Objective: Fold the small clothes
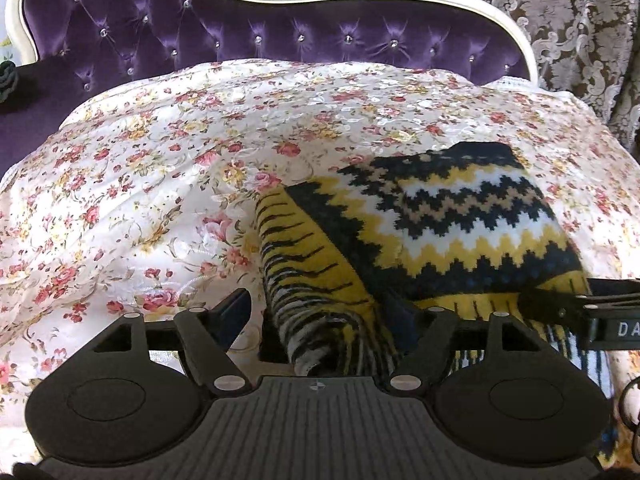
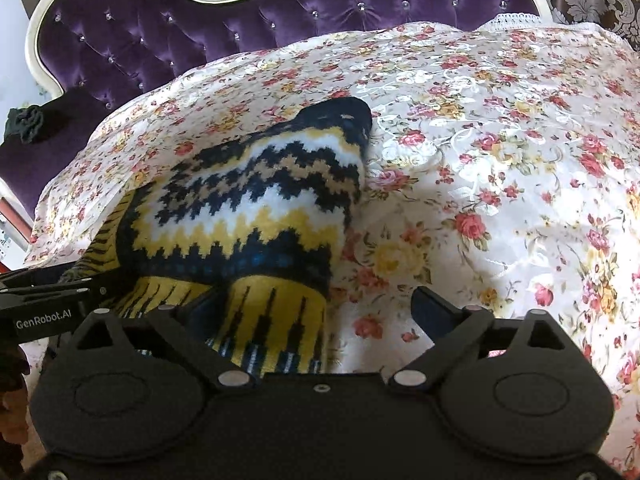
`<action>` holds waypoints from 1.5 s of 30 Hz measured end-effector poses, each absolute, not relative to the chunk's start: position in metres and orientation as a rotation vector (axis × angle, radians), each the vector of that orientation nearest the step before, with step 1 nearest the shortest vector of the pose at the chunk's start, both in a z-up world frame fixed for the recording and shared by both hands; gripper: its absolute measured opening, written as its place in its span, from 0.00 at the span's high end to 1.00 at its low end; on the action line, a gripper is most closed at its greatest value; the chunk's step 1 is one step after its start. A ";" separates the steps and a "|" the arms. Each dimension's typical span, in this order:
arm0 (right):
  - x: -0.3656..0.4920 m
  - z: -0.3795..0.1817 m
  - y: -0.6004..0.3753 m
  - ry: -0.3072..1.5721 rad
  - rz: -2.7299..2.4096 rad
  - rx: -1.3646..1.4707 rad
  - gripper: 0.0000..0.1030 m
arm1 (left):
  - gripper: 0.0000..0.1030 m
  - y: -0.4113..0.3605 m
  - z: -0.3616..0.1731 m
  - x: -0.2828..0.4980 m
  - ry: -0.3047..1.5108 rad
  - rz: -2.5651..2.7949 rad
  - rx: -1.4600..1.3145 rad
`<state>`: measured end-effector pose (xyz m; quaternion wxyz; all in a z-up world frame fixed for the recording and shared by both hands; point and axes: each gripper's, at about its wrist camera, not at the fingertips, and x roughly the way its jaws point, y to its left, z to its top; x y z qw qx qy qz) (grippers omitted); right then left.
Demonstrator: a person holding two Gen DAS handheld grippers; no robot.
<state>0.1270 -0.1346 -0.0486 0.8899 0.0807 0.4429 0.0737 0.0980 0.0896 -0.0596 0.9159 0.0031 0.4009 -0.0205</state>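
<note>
step: mid-fold, knit sweater (image 1: 420, 216) lower right | my claws (image 1: 320, 312) (image 2: 320, 312) both released, straddling hem | next: clench, fold over

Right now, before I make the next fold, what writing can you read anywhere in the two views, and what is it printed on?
"GenRobot.AI": white letters on the side of the left gripper, seen in the right wrist view.
"DA": white letters on the side of the right gripper, seen in the left wrist view; the rest is cut off by the frame edge.
No writing is readable on the knitted sweater or the flowered bedspread.
</note>
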 end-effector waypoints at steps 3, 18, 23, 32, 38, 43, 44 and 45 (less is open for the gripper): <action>0.126 -0.048 -0.132 0.913 0.145 0.150 0.02 | 0.27 0.088 -0.060 0.099 0.826 -0.034 0.007; 0.106 -0.026 -0.126 0.855 0.128 0.130 0.01 | 0.26 0.082 -0.038 0.082 0.789 0.027 0.030; 0.090 -0.010 -0.128 0.824 0.103 0.142 0.01 | 0.26 0.082 -0.023 0.070 0.793 0.077 0.024; 0.057 0.012 -0.128 0.783 0.117 0.191 0.00 | 0.26 0.076 -0.006 0.038 0.812 0.067 0.016; 0.041 0.016 -0.123 0.833 0.122 0.177 0.00 | 0.26 0.074 0.001 0.016 0.820 0.050 0.003; 0.026 0.017 -0.119 0.844 0.140 0.190 0.00 | 0.26 0.069 0.003 0.001 0.848 0.071 0.051; 0.024 0.017 -0.118 0.846 0.135 0.184 0.00 | 0.26 0.068 0.003 -0.001 0.852 0.074 0.066; 0.021 0.017 -0.116 0.848 0.128 0.171 0.00 | 0.26 0.067 0.002 -0.003 0.854 0.073 0.079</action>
